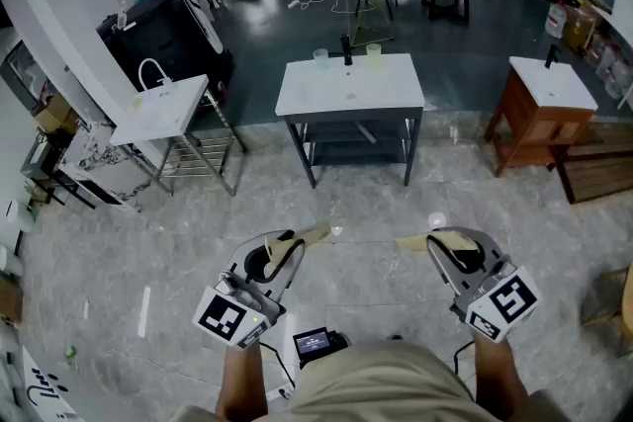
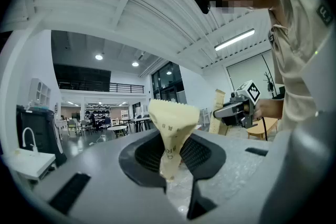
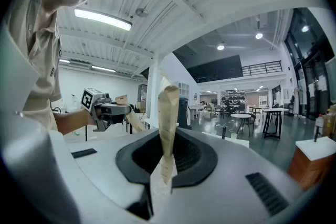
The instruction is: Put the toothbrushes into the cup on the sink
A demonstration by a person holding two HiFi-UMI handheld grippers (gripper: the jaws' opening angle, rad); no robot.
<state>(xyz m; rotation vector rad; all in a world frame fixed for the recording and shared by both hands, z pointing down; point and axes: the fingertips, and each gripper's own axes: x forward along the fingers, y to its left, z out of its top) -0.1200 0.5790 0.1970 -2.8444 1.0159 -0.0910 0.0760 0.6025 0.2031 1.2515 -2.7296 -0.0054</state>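
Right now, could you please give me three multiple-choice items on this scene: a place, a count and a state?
1. Where do the cups stand? A. on the middle white sink B. on a chair C. on the floor
2. How many cups stand there? A. one B. two C. four
3. What is the left gripper doing? A. hanging open, empty B. clamping a cream paper packet C. clamping a cup
Answers: 1 A, they flank its black tap; 2 B, one on each side of the tap; 3 B, its jaws pinch the packet's lower end.
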